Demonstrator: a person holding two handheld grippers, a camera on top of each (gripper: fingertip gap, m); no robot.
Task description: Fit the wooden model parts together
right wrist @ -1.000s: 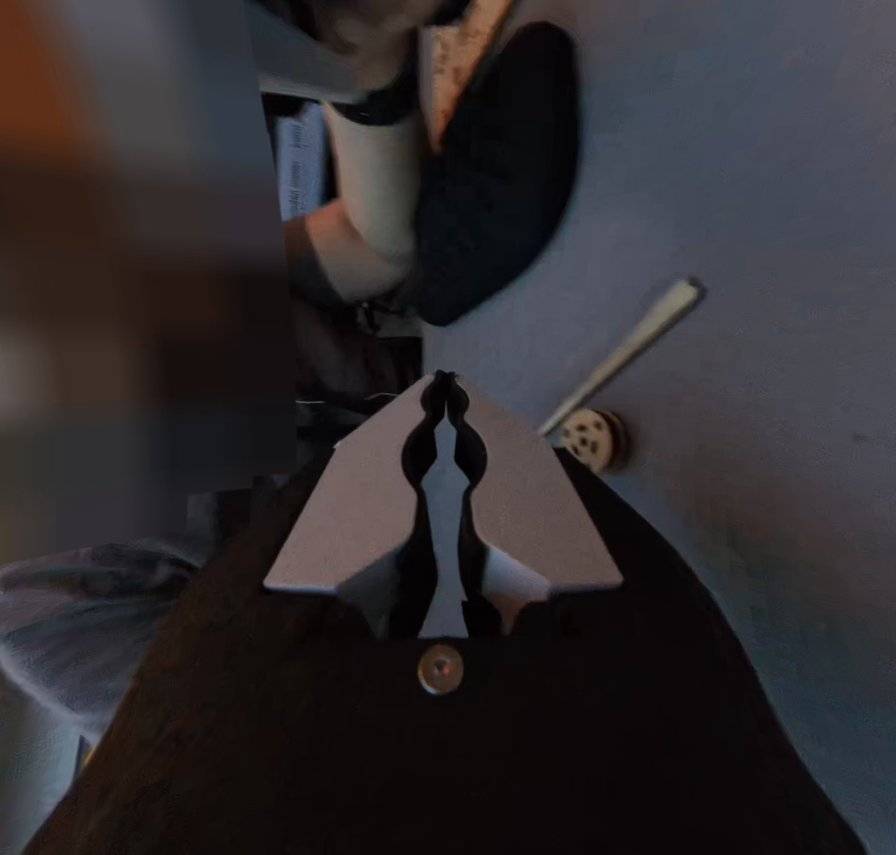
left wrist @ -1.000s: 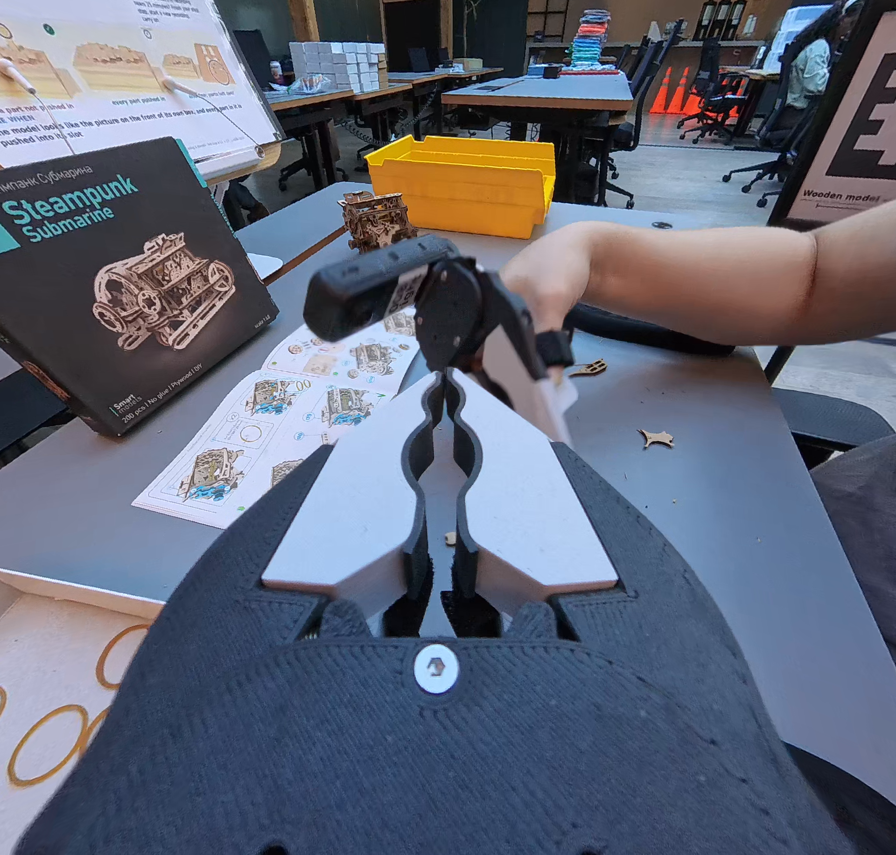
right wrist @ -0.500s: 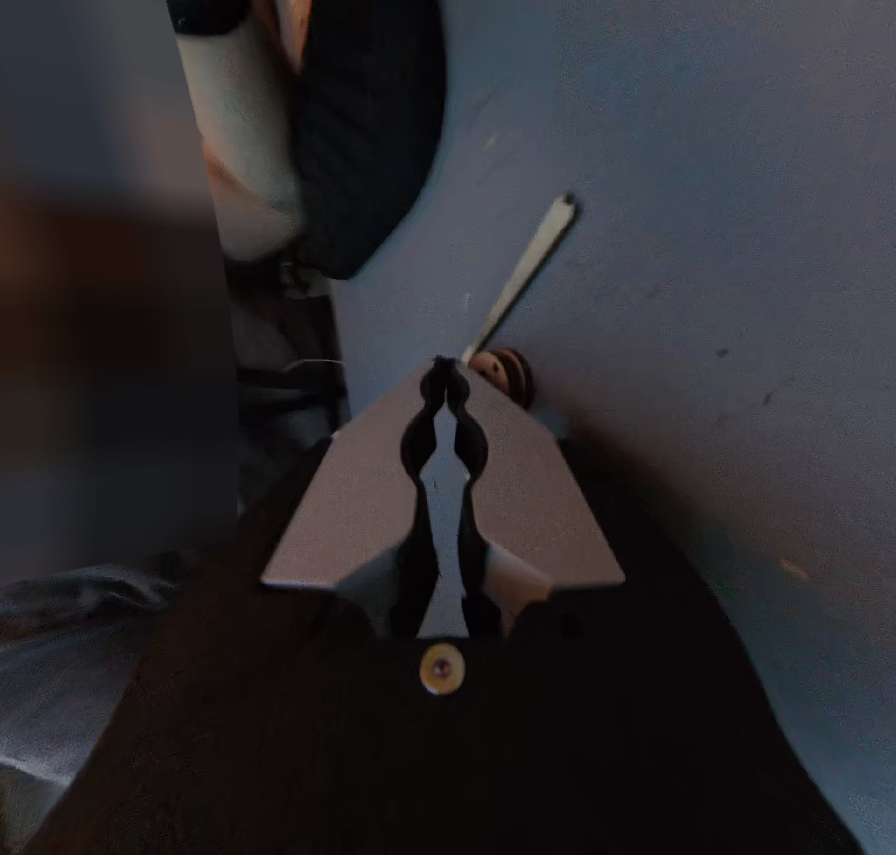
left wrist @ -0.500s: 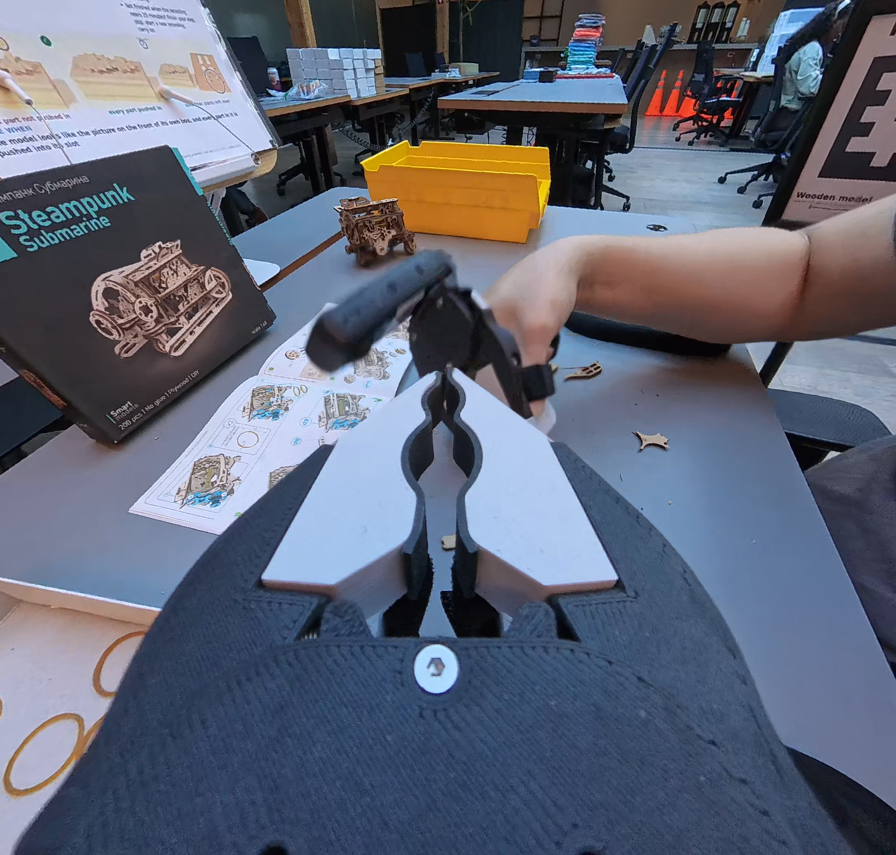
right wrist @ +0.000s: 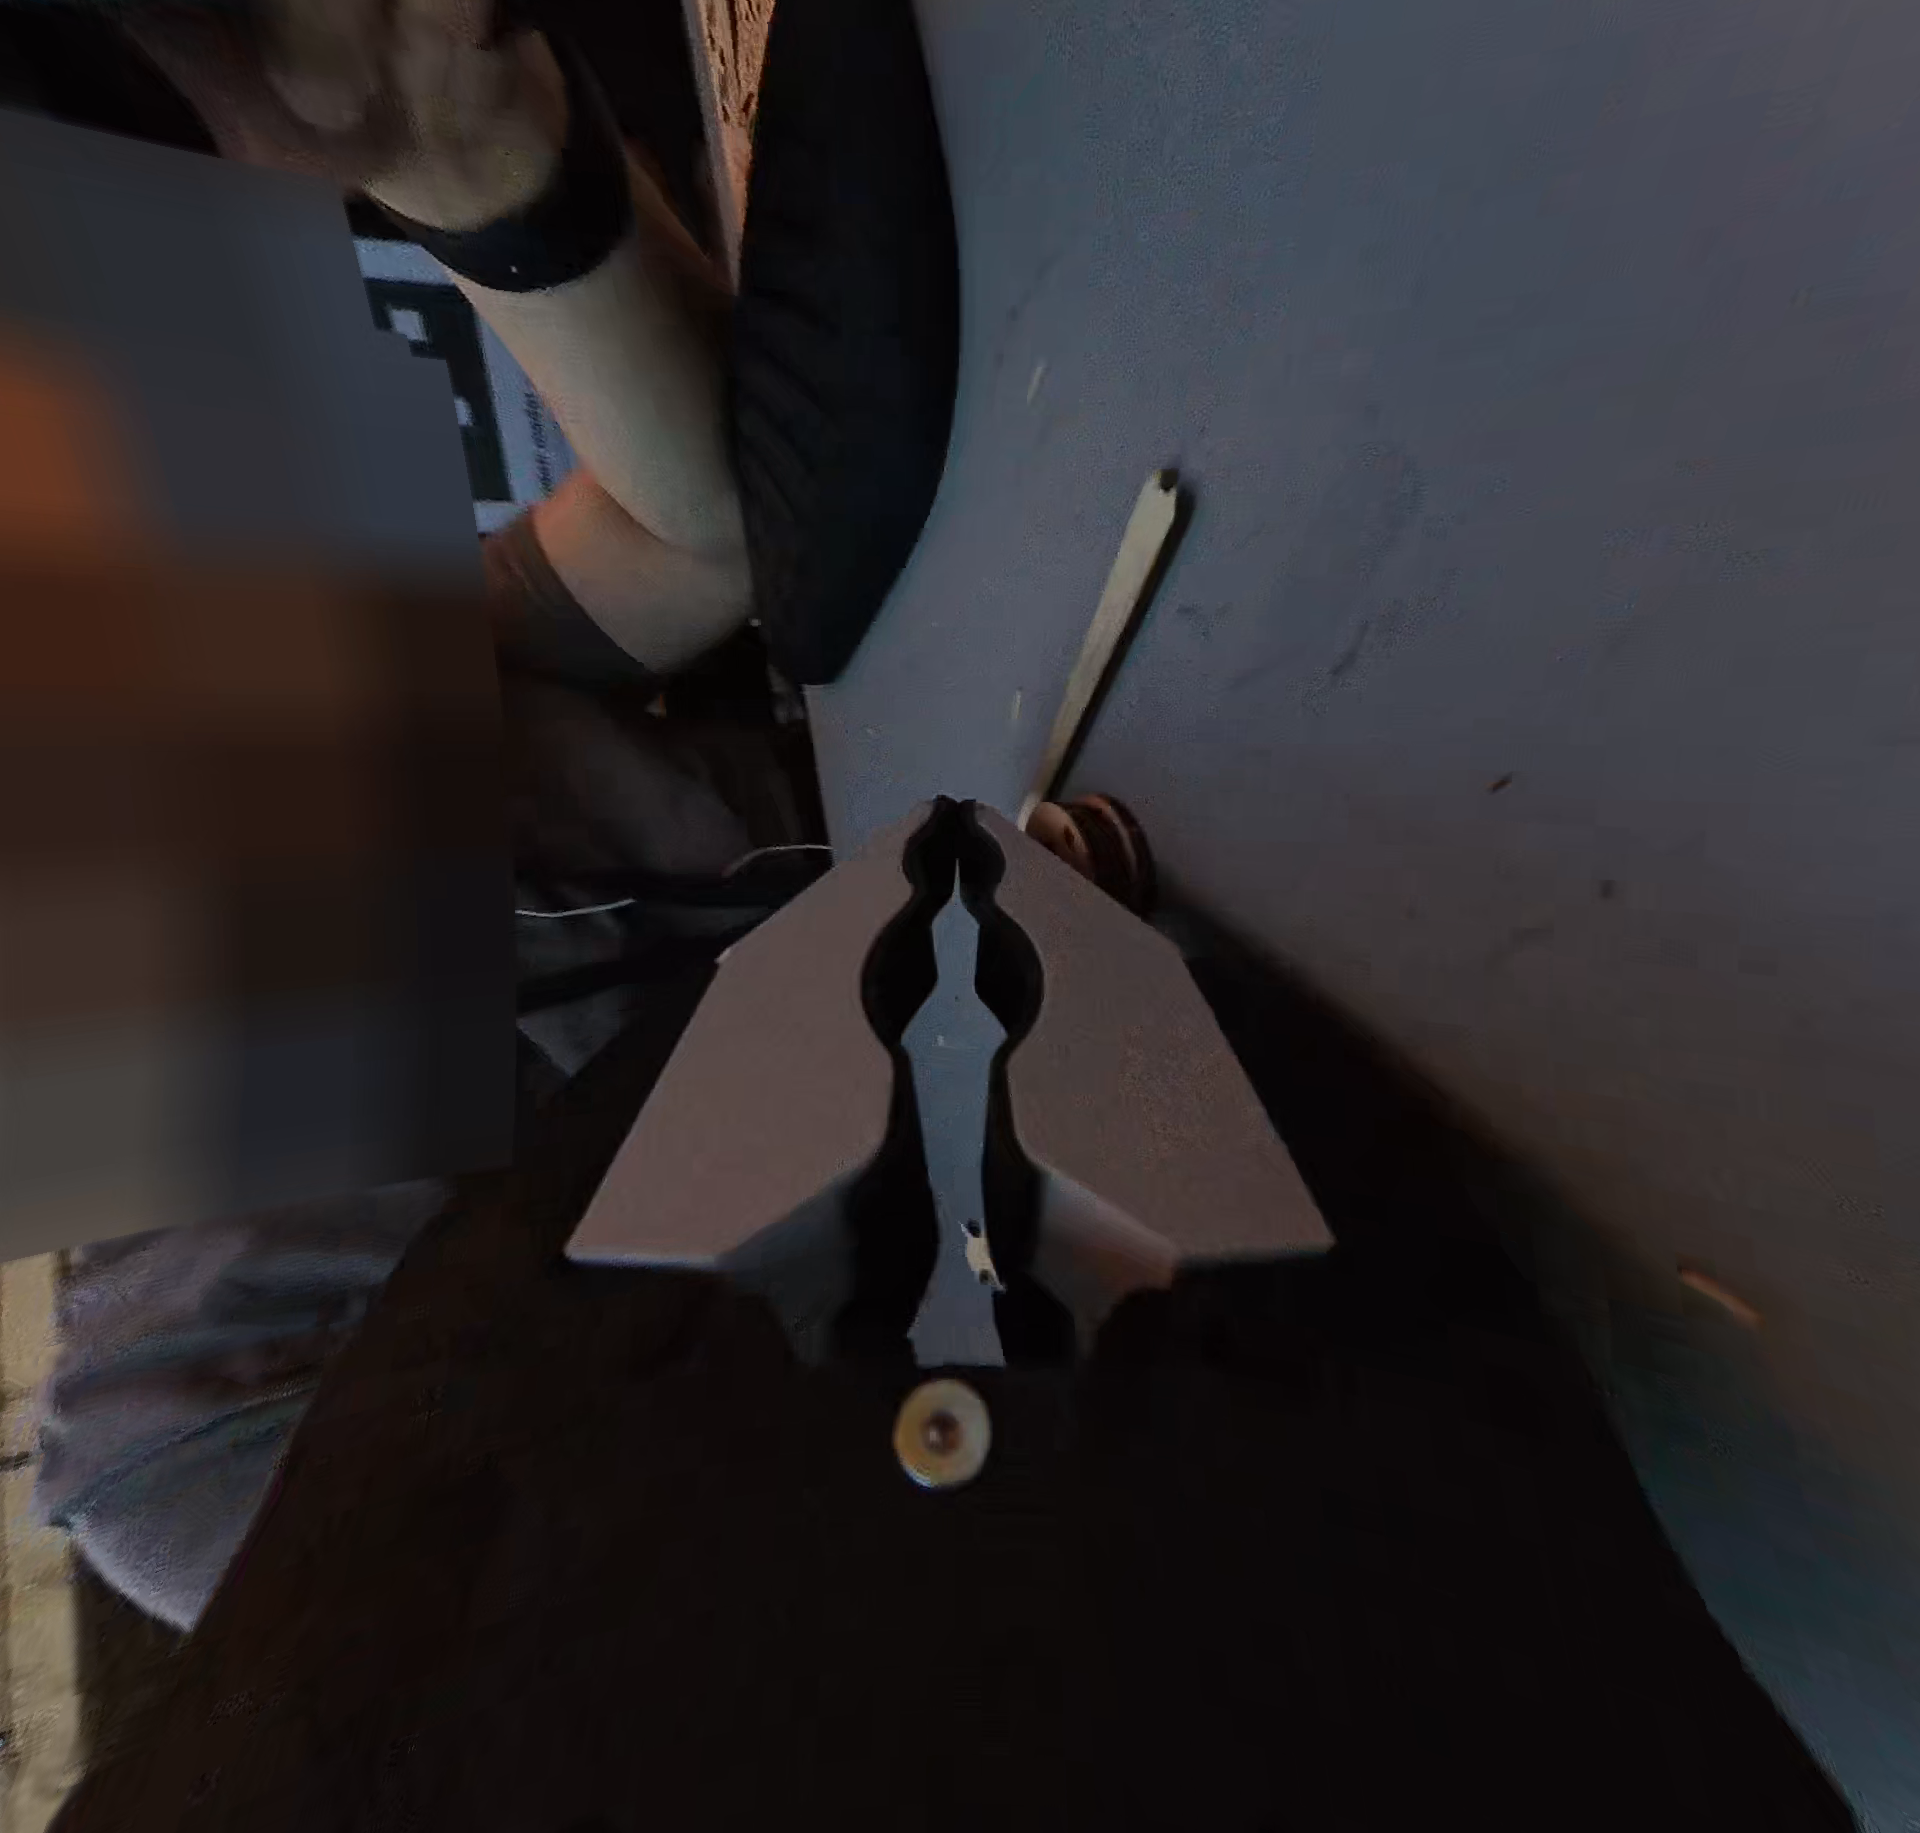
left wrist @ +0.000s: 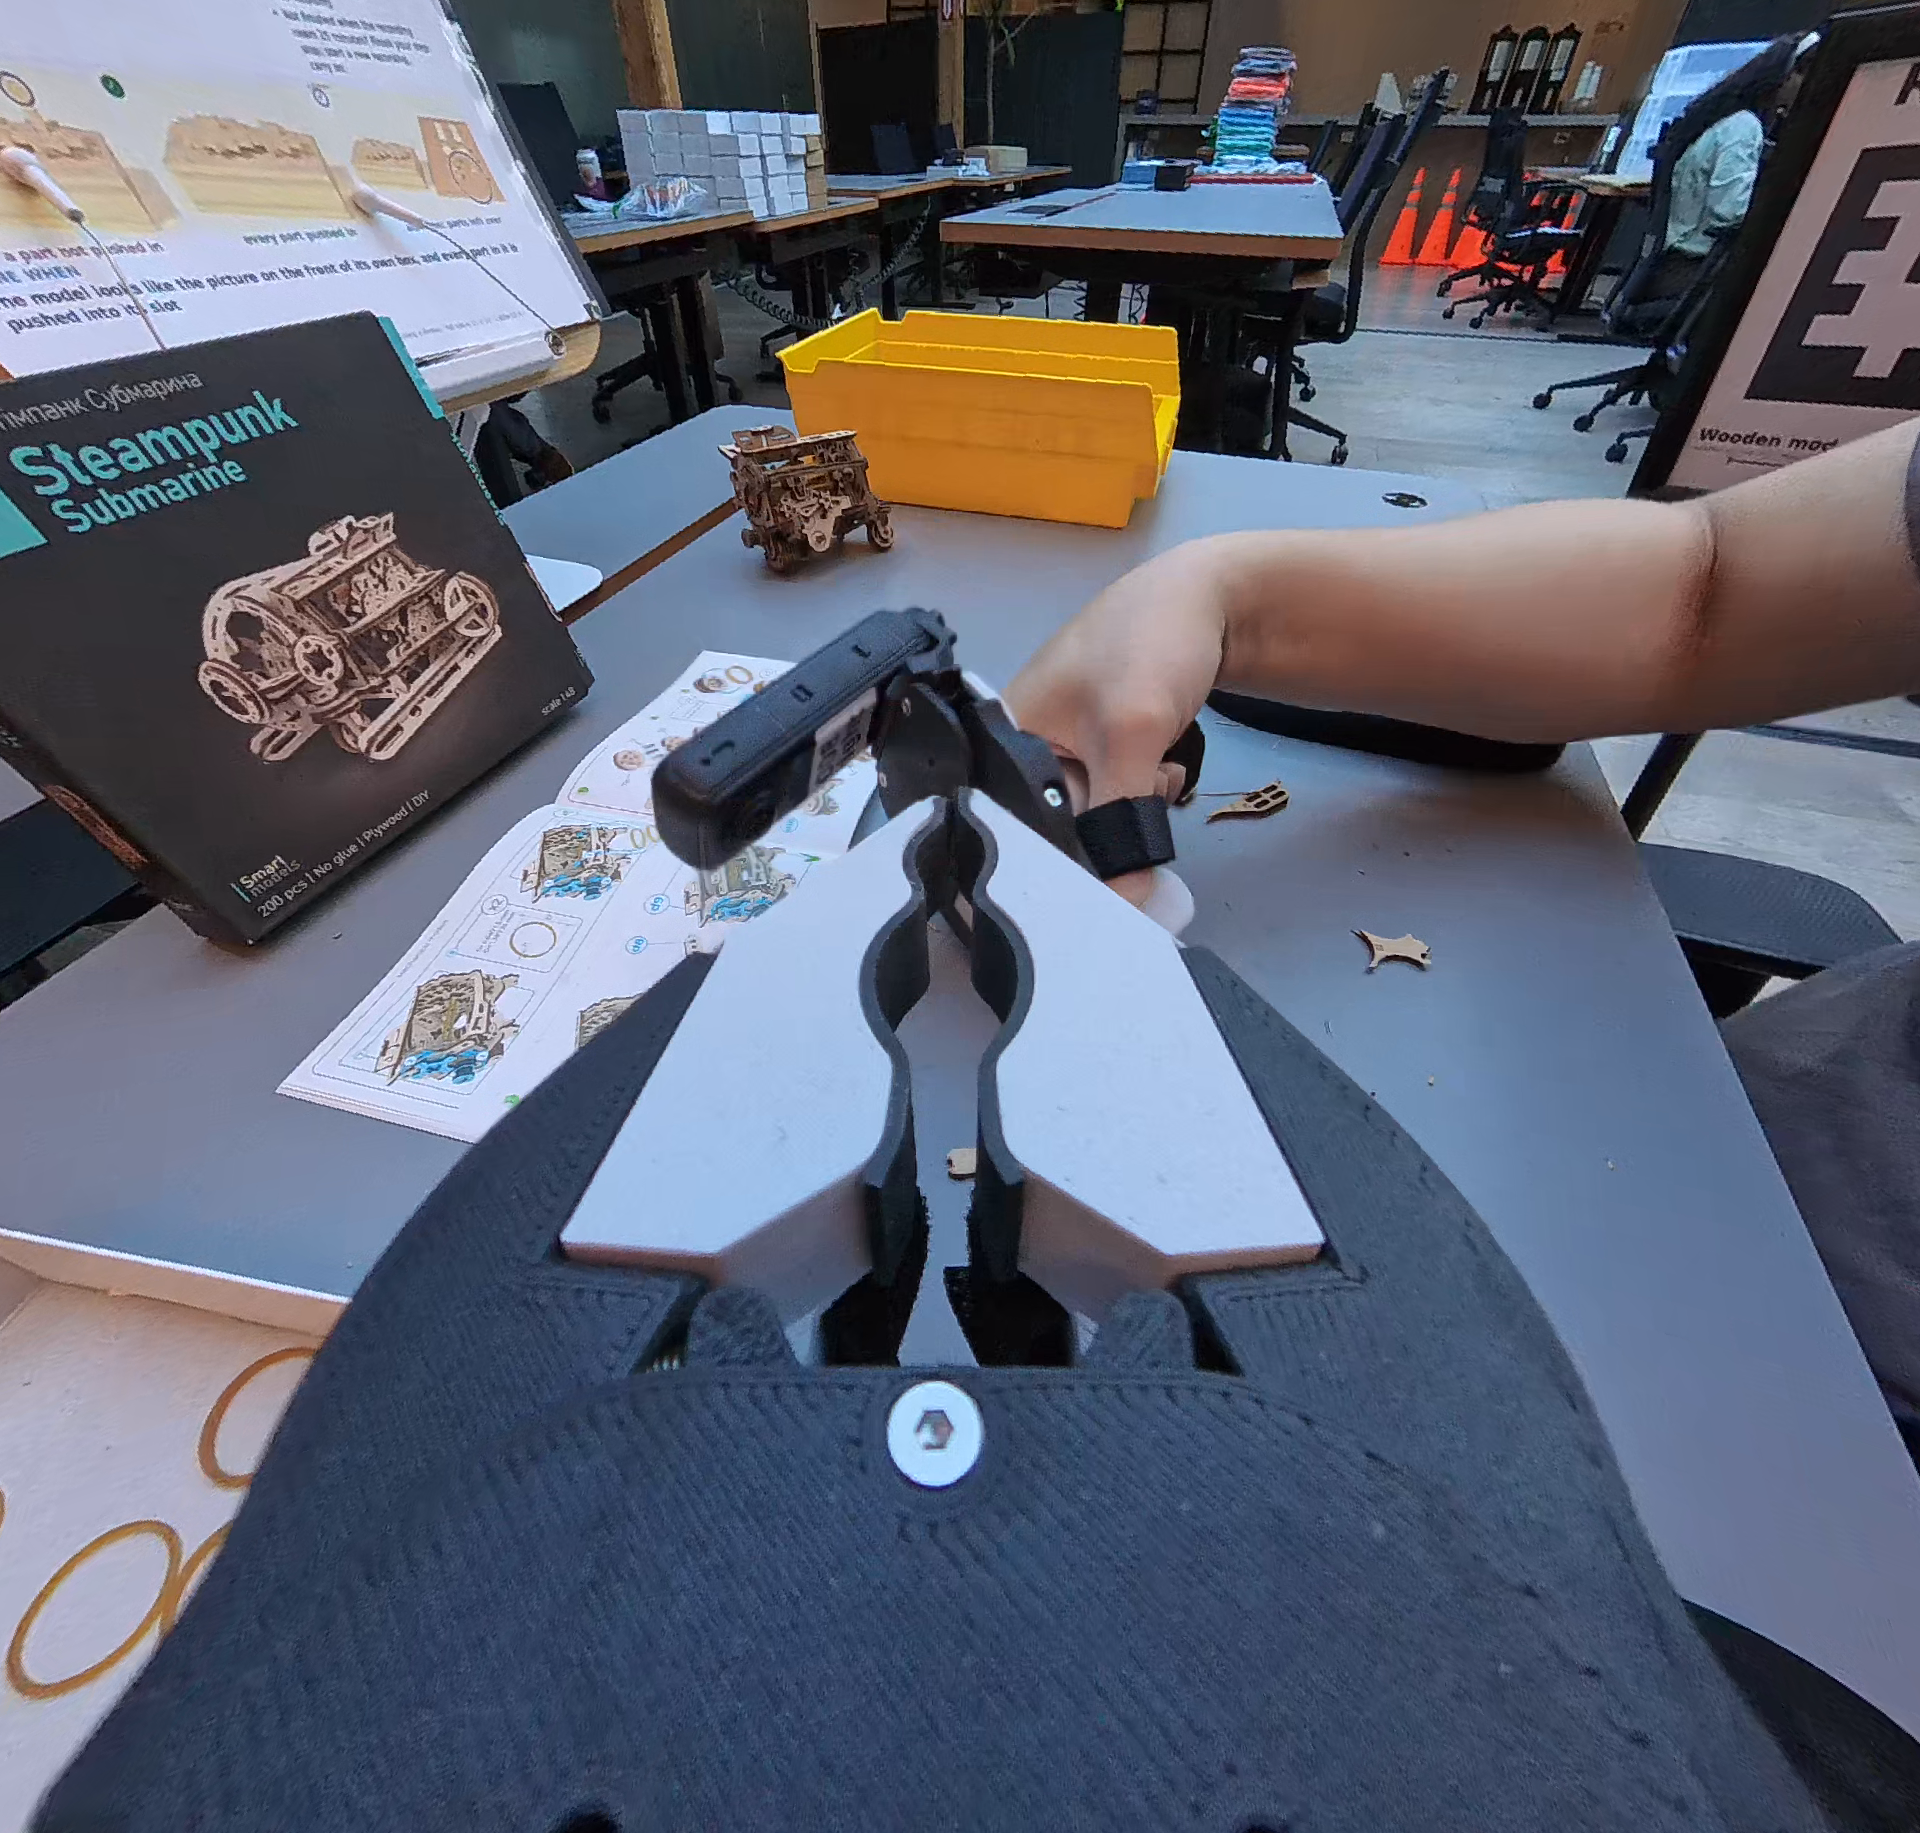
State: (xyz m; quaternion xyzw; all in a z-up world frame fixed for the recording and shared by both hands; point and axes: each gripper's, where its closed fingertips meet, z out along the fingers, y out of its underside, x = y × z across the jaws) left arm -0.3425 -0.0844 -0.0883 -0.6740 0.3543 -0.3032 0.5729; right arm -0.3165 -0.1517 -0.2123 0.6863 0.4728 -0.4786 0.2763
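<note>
My left gripper point(left wrist: 951, 812) is shut and empty, held above the grey table point(left wrist: 1507, 1108). Just beyond its tips a hand point(left wrist: 1122, 682) holds the right gripper, whose black camera housing point(left wrist: 779, 755) points down at the table. In the right wrist view, my right gripper point(right wrist: 951, 812) is shut close over the table point(right wrist: 1507, 433). A small round wooden wheel point(right wrist: 1096, 838) lies just right of its tips, with a thin pale stick point(right wrist: 1117, 620) running away from it. A part-built wooden model point(left wrist: 805, 500) stands farther back. Loose wooden bits point(left wrist: 1392, 949) lie to the right.
A black model box point(left wrist: 260, 620) leans at the left, with an open instruction booklet point(left wrist: 499, 962) in front of it. A yellow bin point(left wrist: 987, 412) sits at the back. A sheet with ring cut-outs point(left wrist: 94, 1575) lies at the near left. An instruction board point(left wrist: 260, 121) stands behind. The gap from one gripper's tips to the other's is roughly 15 cm.
The right gripper moved toward the small wheel, which now sits beside its tips, and the stick looks steeper. In the left wrist view the right gripper's camera housing tilted down. The left gripper barely moved.
</note>
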